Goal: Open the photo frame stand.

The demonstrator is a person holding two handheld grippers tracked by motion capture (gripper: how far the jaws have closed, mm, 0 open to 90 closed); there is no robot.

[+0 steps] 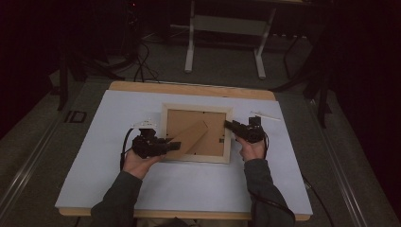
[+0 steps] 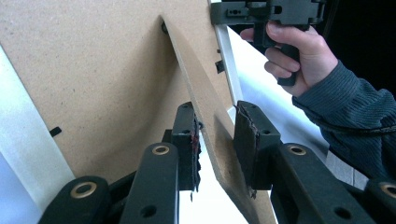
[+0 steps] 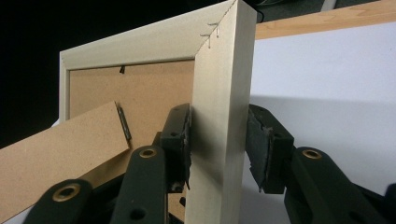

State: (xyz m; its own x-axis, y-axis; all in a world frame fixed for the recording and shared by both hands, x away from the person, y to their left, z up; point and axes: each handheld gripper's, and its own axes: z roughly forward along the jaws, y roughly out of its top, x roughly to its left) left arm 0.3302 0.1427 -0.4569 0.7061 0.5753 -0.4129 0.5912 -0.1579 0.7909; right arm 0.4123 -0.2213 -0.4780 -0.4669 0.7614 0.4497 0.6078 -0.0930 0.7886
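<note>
Two tools work on one picture frame (image 1: pixel 196 134), which lies face down near the middle of the white table (image 1: pixel 118 179) with its brown backing board (image 1: pixel 182 124) set inside the pale wooden border. The left tool (image 1: pixel 174 145) has the board's fold-out stand (image 2: pixel 212 135) between its jaws; one pad touches the stand, the other sits just beside it, so a firm grasp cannot be confirmed. The right tool (image 1: pixel 229 125) straddles the frame's right-hand rail (image 3: pixel 219 140), one pad against the wood and the other just beside it. Front glass and any photo are hidden underneath. A thin white stick (image 1: pixel 265 116) lies beyond the right tool, too small to identify.
</note>
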